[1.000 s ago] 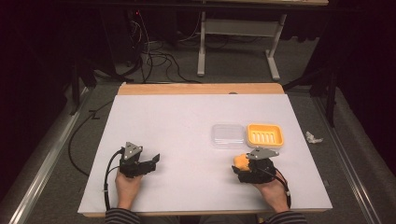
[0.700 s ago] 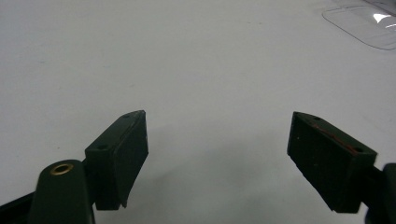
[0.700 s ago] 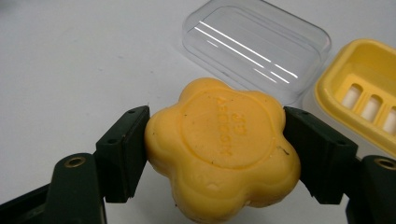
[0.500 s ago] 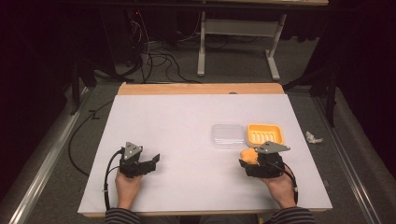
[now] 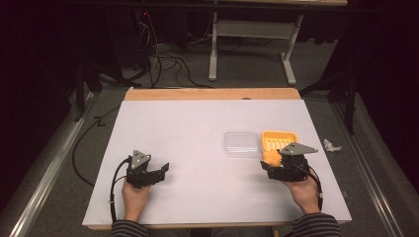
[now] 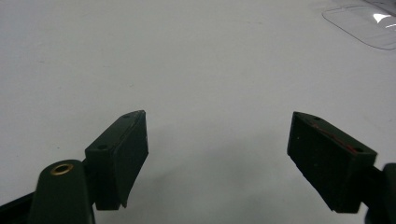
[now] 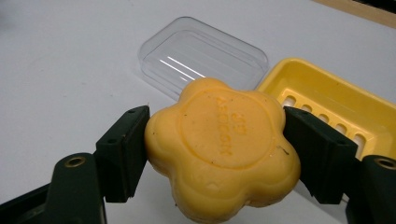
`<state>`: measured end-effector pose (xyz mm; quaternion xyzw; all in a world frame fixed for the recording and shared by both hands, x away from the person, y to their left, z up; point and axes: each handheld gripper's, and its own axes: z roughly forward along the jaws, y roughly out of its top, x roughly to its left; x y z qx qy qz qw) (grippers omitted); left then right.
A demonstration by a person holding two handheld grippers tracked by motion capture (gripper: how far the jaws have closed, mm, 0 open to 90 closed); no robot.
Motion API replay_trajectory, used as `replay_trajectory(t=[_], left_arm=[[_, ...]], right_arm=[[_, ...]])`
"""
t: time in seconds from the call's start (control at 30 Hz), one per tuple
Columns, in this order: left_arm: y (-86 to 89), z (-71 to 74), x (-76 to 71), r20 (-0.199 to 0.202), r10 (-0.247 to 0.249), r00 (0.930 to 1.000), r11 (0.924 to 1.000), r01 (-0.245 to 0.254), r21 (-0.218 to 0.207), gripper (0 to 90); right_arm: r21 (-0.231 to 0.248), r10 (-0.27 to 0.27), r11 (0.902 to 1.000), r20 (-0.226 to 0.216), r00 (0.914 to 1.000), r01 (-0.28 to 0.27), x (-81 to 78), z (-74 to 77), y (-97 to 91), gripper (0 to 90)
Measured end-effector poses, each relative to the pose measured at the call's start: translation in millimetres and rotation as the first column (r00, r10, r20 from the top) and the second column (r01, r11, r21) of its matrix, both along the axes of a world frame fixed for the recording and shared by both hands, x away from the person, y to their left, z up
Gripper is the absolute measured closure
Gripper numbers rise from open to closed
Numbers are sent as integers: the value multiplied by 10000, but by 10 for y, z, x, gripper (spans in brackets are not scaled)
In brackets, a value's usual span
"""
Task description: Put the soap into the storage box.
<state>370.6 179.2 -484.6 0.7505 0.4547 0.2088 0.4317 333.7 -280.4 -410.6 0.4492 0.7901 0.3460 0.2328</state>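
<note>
Here clear lid [image 7: 203, 56] lying just beside yellow tray [image 7: 336, 100], behind soap [image 7: 222, 149].

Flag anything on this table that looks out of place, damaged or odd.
Nothing stands out. The yellow soap sits squarely in the right gripper, intact; the clear lid lies flat beside the yellow soap dish.

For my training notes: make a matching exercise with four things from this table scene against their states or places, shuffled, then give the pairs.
1. soap
2. clear lid
3. yellow dish
4. left gripper

A. open, nothing between its fingers
B. clamped in the right gripper
C. flat on the table, left of the dish
D. slotted bottom, nothing in it

Pairs: 1-B, 2-C, 3-D, 4-A
</note>
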Motion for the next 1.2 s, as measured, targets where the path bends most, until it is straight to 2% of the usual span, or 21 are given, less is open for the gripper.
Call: replay_trajectory(t=[0.43,1.2], left_arm=[[-1,0,0,-16,1,10000,10000,-1,-8,210],[-2,0,3,-27,-1,10000,10000,1,43,213]], right_arm=[[78,-372,9993,60,9993,372,140,109,-131,272],[391,-916,9950,-124,9957,921,367,102,-255,272]])
